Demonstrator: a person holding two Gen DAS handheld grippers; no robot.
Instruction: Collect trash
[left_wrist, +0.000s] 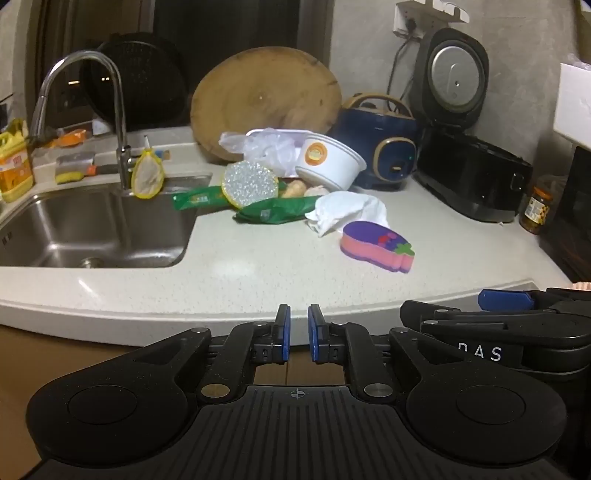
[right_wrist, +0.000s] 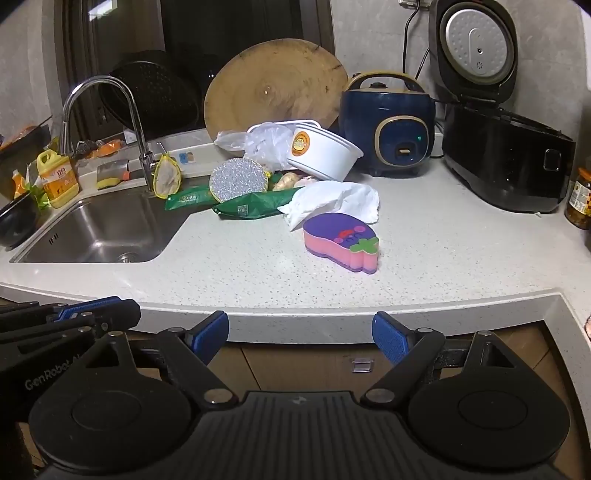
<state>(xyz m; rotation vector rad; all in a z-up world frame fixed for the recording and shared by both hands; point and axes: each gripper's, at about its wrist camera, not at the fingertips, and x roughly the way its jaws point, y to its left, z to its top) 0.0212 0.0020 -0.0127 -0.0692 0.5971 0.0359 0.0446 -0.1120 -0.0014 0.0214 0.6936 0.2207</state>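
Left wrist view: left gripper (left_wrist: 299, 332) is hovering off the counter (left_wrist: 258, 273) edge, fingers nearly clenched, grasping nothing. Right gripper (right_wrist: 300, 338) is hanging wide, empty. Trash is sitting mid-counter: crumpled tissue (right_wrist: 334, 199), green wrappers (right_wrist: 251, 208), tipped paper bowl (right_wrist: 323, 153), beside the sink (right_wrist: 103, 229).

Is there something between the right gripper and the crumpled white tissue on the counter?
Yes. The purple and pink sponge lies just in front of the tissue, touching it. The open right gripper is off the counter, and the rest of the way there is bare.
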